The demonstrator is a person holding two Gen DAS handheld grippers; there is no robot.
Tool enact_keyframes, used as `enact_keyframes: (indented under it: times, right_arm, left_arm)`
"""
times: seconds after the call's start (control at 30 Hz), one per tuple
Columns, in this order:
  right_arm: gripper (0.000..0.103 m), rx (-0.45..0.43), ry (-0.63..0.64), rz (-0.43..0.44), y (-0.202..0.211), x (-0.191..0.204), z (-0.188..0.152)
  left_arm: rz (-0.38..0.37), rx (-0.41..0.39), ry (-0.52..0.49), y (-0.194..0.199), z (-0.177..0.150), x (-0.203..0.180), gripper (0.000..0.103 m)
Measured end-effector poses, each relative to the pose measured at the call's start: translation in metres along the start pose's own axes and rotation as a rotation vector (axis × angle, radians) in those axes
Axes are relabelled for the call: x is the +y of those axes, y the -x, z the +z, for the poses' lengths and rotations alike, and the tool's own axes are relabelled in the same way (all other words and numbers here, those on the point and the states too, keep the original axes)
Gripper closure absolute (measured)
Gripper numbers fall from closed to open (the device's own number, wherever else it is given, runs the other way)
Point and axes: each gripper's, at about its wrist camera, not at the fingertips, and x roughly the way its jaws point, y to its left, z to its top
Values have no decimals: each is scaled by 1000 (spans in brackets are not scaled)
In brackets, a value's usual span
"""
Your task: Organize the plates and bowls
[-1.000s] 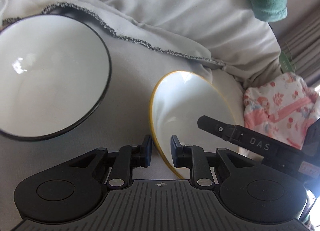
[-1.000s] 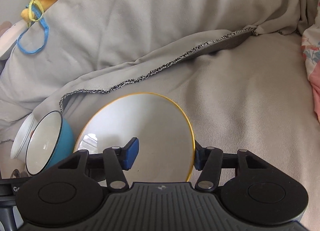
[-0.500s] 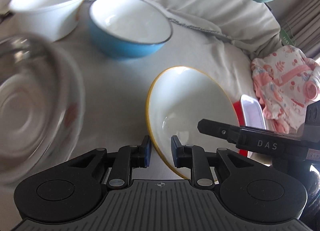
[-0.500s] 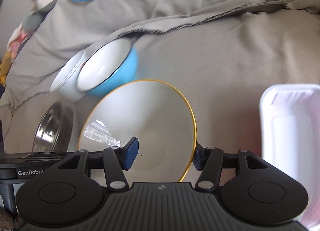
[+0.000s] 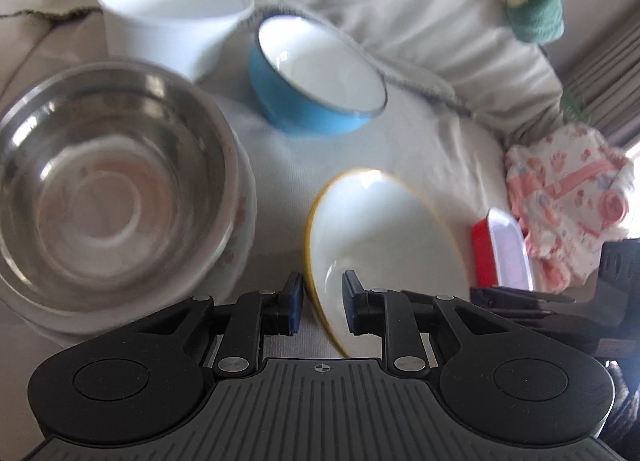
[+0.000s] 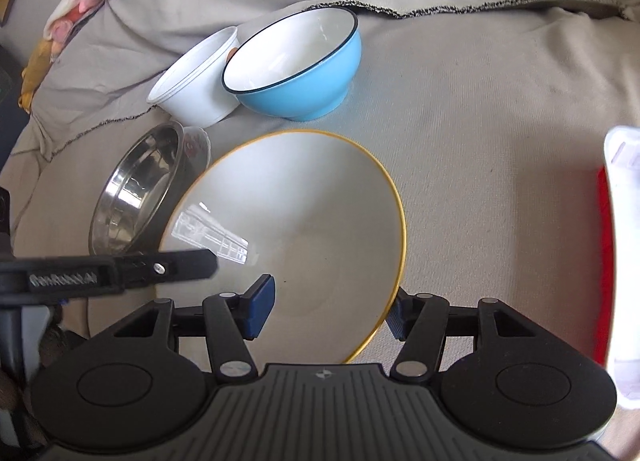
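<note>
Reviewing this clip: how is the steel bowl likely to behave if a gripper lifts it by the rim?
The steel bowl looks thin-walled, so probably light and rigid. Its polished surface may slip between pads. It sits nested in a floral dish, which might shift or lift with it.

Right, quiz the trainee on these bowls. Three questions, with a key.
1. True or false: the steel bowl sits inside a floral dish.
2. Which bowl do the left tongs and the right tongs both straddle? A the blue one; B the yellow-rimmed bowl; C the steel one.
3. What colour is the outside of the tray beside the pink cloth?
Key: 1 true; 2 B; 3 red.
</note>
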Motion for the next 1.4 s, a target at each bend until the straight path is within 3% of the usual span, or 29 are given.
enact_keyframes:
  times: [0.13,0.27,0.43,0.5,0.57,0.77,1.0,1.2,1.3,1.4]
  right_arm:
    - [45,-96,42,-47,22,-4,23]
    - [45,-172,17,-55,24,-11,73]
    - [45,-159,-97,-5,-16,-27,141]
    - [46,-130,-115,-25,-41,-31,158]
    - [55,-89,-136,-23,-63,-35,167]
    - [61,-22,-160,65,-98,-37,171]
    - [60,-16,-77,16,-70,-29,148]
    - [59,-8,-110,44,-63,-43,139]
    - [59,9,-137,59,-77,-48,143]
    - [57,32,-192,88,-92,-54,146]
  left_arm:
    - [-26,-151,52,19,32,7,79]
    - [72,-221,61,2,87,3,79]
    - [198,-183,54,-39,133,6,79]
    - [213,-146,49,-54,139,9,79]
    - [206,-105,31,-68,141,13,79]
    - [188,-47,42,-85,140,22,78]
    - [106,71,-12,-83,117,2,72]
    - [97,70,1,-100,126,7,74]
    - [92,114,26,-121,132,12,76]
    - [77,91,57,-128,136,17,76]
